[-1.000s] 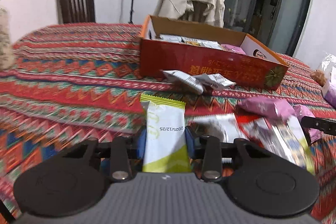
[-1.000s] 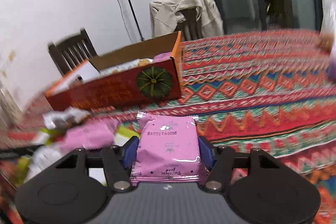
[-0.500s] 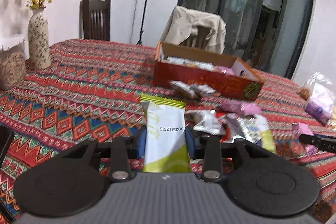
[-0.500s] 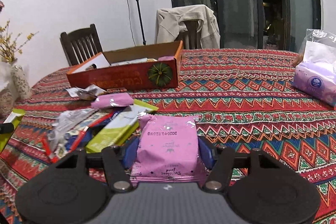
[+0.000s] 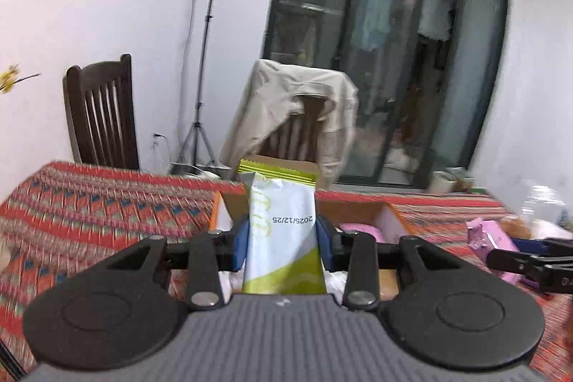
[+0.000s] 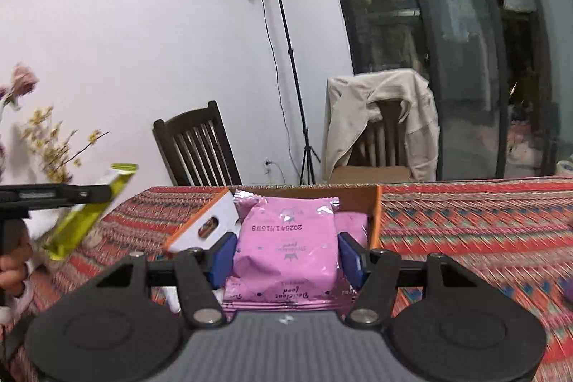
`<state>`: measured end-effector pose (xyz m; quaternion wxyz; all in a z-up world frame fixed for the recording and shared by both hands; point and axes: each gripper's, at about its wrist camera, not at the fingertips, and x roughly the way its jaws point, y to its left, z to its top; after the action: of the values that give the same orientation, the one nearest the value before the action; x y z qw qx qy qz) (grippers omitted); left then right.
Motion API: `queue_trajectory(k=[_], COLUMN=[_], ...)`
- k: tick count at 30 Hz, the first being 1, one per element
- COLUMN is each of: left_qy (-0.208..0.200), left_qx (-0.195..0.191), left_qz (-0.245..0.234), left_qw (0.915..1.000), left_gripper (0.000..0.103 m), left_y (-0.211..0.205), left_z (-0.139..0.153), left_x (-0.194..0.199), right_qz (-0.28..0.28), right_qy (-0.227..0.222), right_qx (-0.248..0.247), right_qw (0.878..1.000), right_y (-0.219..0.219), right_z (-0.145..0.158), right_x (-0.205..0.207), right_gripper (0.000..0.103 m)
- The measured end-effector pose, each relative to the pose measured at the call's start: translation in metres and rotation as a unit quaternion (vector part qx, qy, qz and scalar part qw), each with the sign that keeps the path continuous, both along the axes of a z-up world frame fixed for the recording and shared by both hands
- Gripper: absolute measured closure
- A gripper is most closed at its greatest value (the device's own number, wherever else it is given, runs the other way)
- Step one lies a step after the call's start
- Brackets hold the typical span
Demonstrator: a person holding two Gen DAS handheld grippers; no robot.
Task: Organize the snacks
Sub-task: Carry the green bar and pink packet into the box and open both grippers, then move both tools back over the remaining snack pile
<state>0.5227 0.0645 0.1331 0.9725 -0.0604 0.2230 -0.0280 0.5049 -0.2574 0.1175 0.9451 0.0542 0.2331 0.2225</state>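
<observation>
At the centre of the left wrist view, the left gripper [image 5: 281, 235] has its blue fingers [image 5: 240, 240] pinching a green and white snack packet [image 5: 281, 221], held upright over the open cardboard box [image 5: 388, 221] on the patterned bench [image 5: 89, 203]. At the right edge, the right gripper [image 5: 501, 255] carries a pink snack packet [image 5: 483, 233].

Low in the middle of the right wrist view, the right gripper [image 6: 284, 255] fingers [image 6: 222, 255] pinch the pink snack packet [image 6: 286, 238] just above the cardboard box [image 6: 374, 213]. At the left edge, the left gripper [image 6: 89, 194] clamps the green and white snack packet [image 6: 86, 217], tilted above the bench [image 6: 465, 221].
</observation>
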Motion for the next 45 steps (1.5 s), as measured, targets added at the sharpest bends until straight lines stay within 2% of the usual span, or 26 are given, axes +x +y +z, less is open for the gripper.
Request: queue_trajectory(k=[2,4,7,10,14,15,16,18,22,26,30,32,36,40,42,45], left_qy=[0.028,0.054,0.071,0.084,0.132,0.138,0.127,0.128,0.136,0.128,0.115,0.102,0.073,0.04,0.02,0.0], left_qx=[0.02,0.021,0.018,0.02,0.06,0.065,0.072,0.071,0.045,0.036,0.025,0.024,0.025,0.032,0.037,0.036], left_qz=[0.013,0.028,0.021,0.017,0.02,0.02,0.017,0.009,0.001,0.002,0.0,-0.002,-0.034,-0.058,-0.063,-0.074], left_qw=[0.9993,0.9979,0.9971,0.9961,0.9892,0.9881,0.9891,0.9891,0.9896,0.9911,0.993,0.9945,0.9964,0.997,0.9972,0.9966], left_gripper=[0.064,0.064,0.064,0.064,0.063,0.062,0.061,0.061,0.055,0.054,0.039,0.033,0.015,0.009,0.006,0.004], left_y=[-0.004,-0.003,-0.002,-0.001,-0.006,-0.007,-0.008,-0.007,0.003,0.01,0.015,0.014,0.009,0.002,-0.001,-0.004], left_z=[-0.023,-0.047,-0.077,-0.098,-0.125,-0.13,-0.131,-0.132,-0.121,-0.094,-0.052,-0.026,0.023,0.054,0.062,0.064], left_x=[0.048,0.081,0.11,0.125,0.134,0.134,0.13,0.126,0.116,0.107,0.077,0.056,-0.003,-0.072,-0.104,-0.154], right_qz=[-0.006,-0.011,-0.026,-0.041,-0.047,-0.047,-0.048,-0.054,-0.063,-0.066,-0.064,-0.061,-0.052,-0.037,-0.032,-0.023], right_qy=[0.015,0.039,0.078,0.097,0.106,0.108,0.11,0.114,0.098,0.101,0.073,0.059,0.031,0.001,-0.013,-0.032], right_qx=[-0.028,-0.055,-0.094,-0.136,-0.185,-0.197,-0.208,-0.22,-0.25,-0.225,-0.215,-0.204,-0.18,-0.163,-0.158,-0.151], right_qw=[0.999,0.998,0.992,0.985,0.976,0.973,0.971,0.967,0.961,0.967,0.972,0.975,0.982,0.986,0.987,0.988], right_y=[0.018,0.033,0.059,0.079,0.096,0.101,0.104,0.106,0.11,0.103,0.095,0.087,0.066,0.041,0.03,0.014], right_z=[-0.002,-0.012,-0.04,-0.068,-0.098,-0.105,-0.11,-0.12,-0.127,-0.107,-0.064,-0.037,0.017,0.06,0.073,0.083], right_x=[0.046,0.085,0.138,0.17,0.189,0.192,0.193,0.199,0.198,0.191,0.169,0.153,0.111,0.05,0.02,-0.032], right_gripper=[0.043,0.043,0.043,0.043,0.043,0.043,0.043,0.042,0.036,0.036,0.033,0.026,0.02,0.012,0.006,0.004])
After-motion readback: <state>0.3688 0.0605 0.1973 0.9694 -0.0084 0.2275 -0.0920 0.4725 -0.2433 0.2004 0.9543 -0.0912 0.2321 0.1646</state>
